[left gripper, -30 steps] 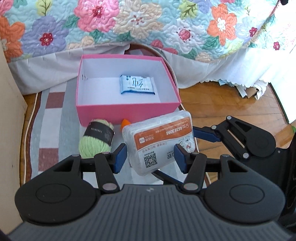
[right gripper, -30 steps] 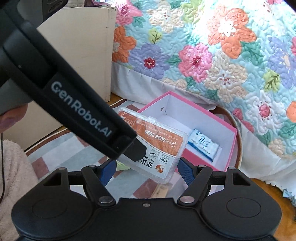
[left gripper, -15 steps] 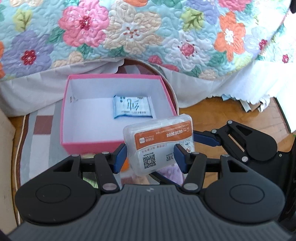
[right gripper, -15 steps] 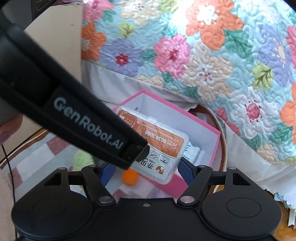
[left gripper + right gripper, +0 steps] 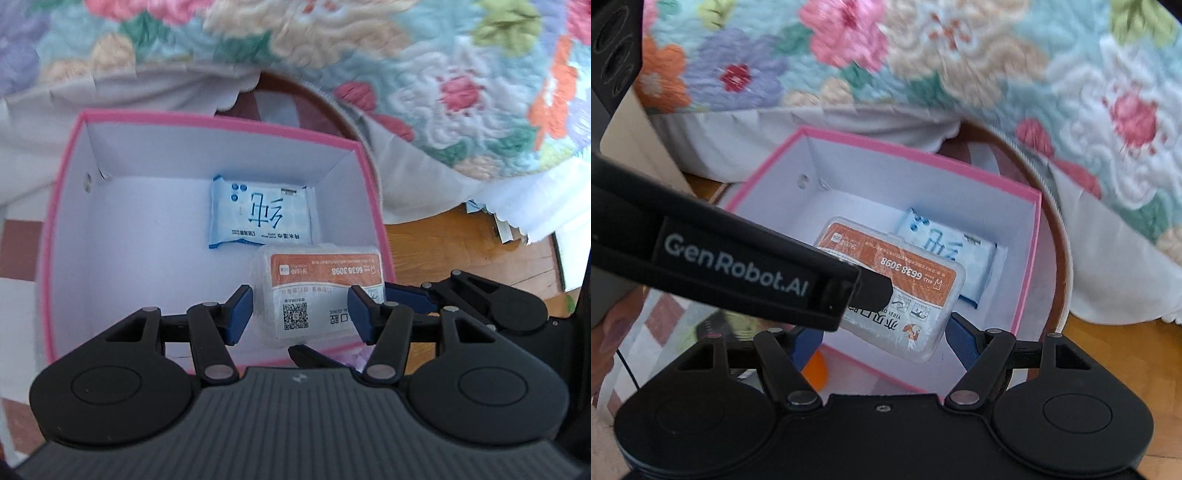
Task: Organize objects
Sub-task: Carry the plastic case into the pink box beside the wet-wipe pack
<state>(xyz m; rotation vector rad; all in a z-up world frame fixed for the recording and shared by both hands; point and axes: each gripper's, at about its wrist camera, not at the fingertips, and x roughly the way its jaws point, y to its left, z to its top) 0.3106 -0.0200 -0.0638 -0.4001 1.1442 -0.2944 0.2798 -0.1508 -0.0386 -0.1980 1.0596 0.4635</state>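
A clear plastic case [image 5: 325,291] with an orange label hangs just above the near right corner of the open pink box [image 5: 62,206]. My left gripper [image 5: 300,314] is shut on the case across its width. My right gripper [image 5: 884,339] is also shut on the case [image 5: 897,280], reaching in from the right, and one of its blue fingers [image 5: 406,295] shows in the left wrist view. The left gripper's finger crosses the right wrist view, its tip on the case. A blue-and-white wipes pack [image 5: 258,214] lies flat on the box's white floor, by the far right wall.
A bed with a floral quilt [image 5: 443,74] and a white skirt overhangs the box's far side. The box stands on a round striped rug [image 5: 1063,258] over wood floor [image 5: 461,243]. An orange ball [image 5: 816,369] and green yarn [image 5: 709,325] lie before the box. A beige cabinet [image 5: 635,140] stands left.
Both grippers carried the case forward and down, from in front of the box to over its inside. The yarn and orange ball dropped out of the left wrist view.
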